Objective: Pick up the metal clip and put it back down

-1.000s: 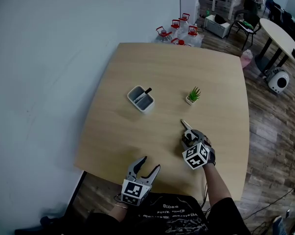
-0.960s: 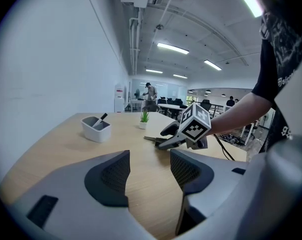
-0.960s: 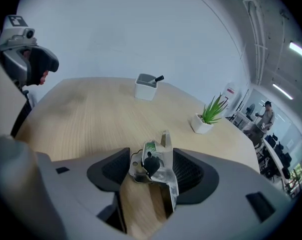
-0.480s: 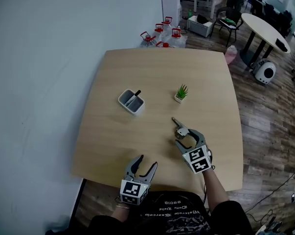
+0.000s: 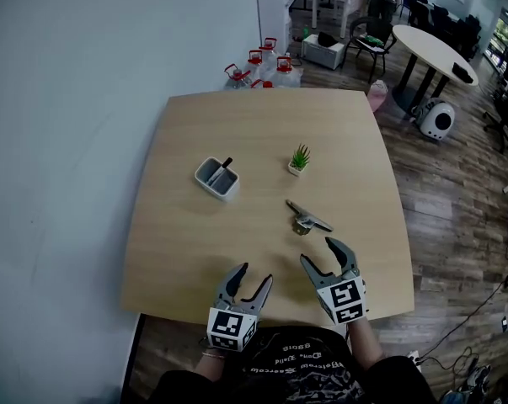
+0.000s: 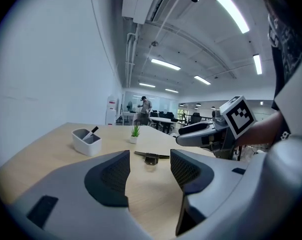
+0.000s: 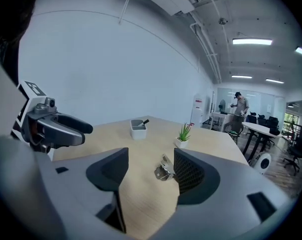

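The metal clip lies on the wooden table, near its middle, its long handle pointing up and left. It also shows in the left gripper view and in the right gripper view, free on the wood. My right gripper hangs open near the table's front edge, well back from the clip, nothing between its fingers; its jaws have just been opening. My left gripper is open too, at the front edge left of the right one, empty.
A grey pen holder with a dark pen stands left of centre. A small potted plant sits just behind the clip. Water jugs stand on the floor beyond the table. A round table and chairs are at the far right.
The right gripper was down at the clip; it has let go, opened, and pulled back toward the front edge and up. The clip stays on the table. The left gripper rose slightly.
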A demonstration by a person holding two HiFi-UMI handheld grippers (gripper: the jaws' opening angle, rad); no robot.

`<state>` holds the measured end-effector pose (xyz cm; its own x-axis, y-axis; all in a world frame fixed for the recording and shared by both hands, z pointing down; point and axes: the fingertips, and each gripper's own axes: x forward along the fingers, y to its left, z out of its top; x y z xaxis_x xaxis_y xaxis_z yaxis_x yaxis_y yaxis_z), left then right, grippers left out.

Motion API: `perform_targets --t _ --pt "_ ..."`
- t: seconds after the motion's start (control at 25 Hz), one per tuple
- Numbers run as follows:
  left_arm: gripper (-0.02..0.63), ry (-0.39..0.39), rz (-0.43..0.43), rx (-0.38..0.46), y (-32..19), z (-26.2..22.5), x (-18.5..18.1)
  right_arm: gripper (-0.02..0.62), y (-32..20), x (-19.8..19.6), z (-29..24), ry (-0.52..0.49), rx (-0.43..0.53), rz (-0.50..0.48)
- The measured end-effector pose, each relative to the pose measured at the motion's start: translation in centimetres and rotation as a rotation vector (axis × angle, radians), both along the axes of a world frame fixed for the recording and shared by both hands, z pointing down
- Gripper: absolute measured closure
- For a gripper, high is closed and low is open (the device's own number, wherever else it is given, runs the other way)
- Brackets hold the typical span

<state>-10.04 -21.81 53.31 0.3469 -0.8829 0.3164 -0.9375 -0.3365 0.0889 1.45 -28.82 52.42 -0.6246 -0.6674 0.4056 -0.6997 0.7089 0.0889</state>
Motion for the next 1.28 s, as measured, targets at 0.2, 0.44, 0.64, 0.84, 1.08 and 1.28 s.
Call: perform_targets --t 0.2,0.44,0.64,0.84,1.08,1.28 --pt "0.345 0.010 0.035 0.014 0.6 -0.5 0.3 0.302 2.8 1.3 -0.3 -0.044 0.003 0.088" --pt "0.345 0.020 0.067 0.031 0.8 -0.5 0.3 0.302 4.5 2.2 1.0 -0.023 -0.015 0.131" --pt "0.345 0.022 0.102 0.033 1.1 -0.5 0.5 0.304 4.8 2.3 0.5 -0.038 0.001 0.162" --pt "0.453 0.029 0.128 0.037 1.5 -0.6 0.8 0.305 5.5 1.7 0.7 -0.035 0.006 0.147" --pt "0.596 0.021 0.161 0.042 1.6 -0.4 1.3 0.439 5.5 1.4 0.1 -0.067 0.028 0.167" --pt "0.597 0.002 0.205 0.050 1.6 -0.5 2.3 0.578 5.3 1.9 0.0 -0.082 0.039 0.191"
